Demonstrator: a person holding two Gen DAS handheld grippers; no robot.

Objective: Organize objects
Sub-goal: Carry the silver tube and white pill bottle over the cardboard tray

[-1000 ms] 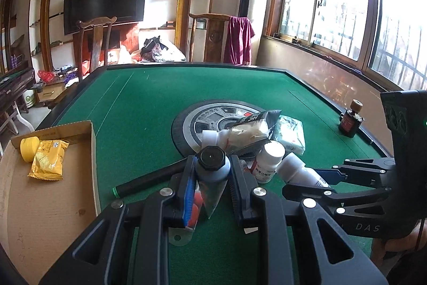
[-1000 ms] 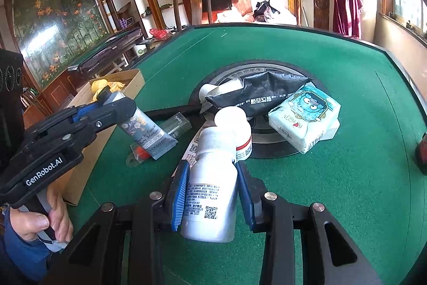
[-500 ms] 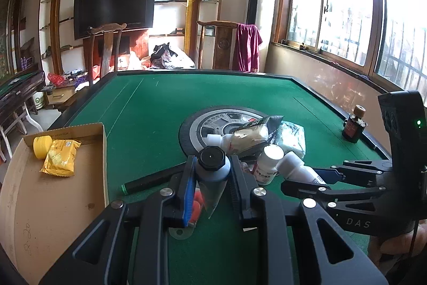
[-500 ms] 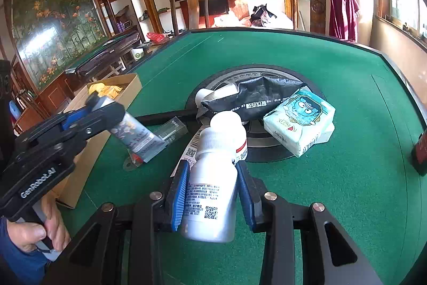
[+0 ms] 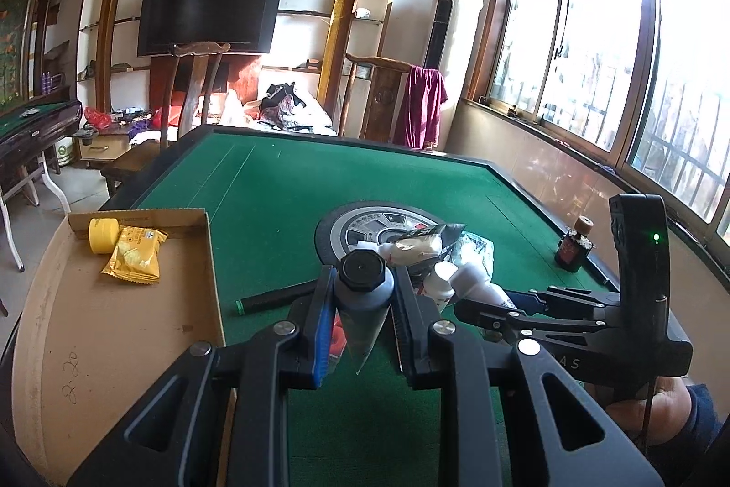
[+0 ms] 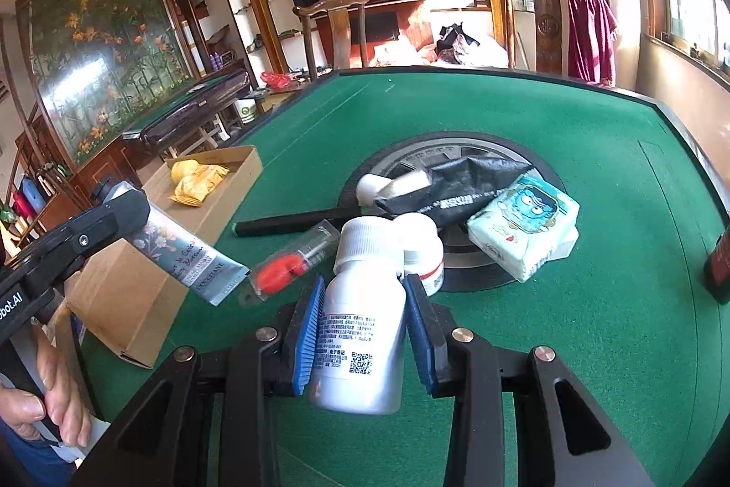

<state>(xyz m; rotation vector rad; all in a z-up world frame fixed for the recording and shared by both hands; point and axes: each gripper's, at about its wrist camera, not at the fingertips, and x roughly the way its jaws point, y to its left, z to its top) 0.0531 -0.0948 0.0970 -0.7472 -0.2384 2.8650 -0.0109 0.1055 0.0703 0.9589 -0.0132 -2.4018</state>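
Note:
My left gripper (image 5: 362, 300) is shut on a grey hand cream tube (image 5: 363, 304) with a black cap, held above the green table; the tube also shows in the right wrist view (image 6: 191, 259). My right gripper (image 6: 365, 304) is shut on a white pill bottle (image 6: 360, 327), lifted off the felt. A cardboard box (image 5: 114, 332) lies at the left with a yellow snack packet (image 5: 134, 256) and a yellow roll (image 5: 102, 235) inside. On the table remain a second white bottle (image 6: 422, 249), a black pouch (image 6: 465, 190), a tissue pack (image 6: 524, 231) and a red item in clear wrap (image 6: 292, 259).
A black rod (image 6: 292, 220) lies on the felt beside the round centre plate (image 6: 456, 163). A small dark bottle (image 5: 574, 243) stands at the table's right edge. Chairs and a television stand beyond the far edge.
Both grippers have risen with their loads. The left one has drawn back toward the box side, and the tube hangs higher above the felt.

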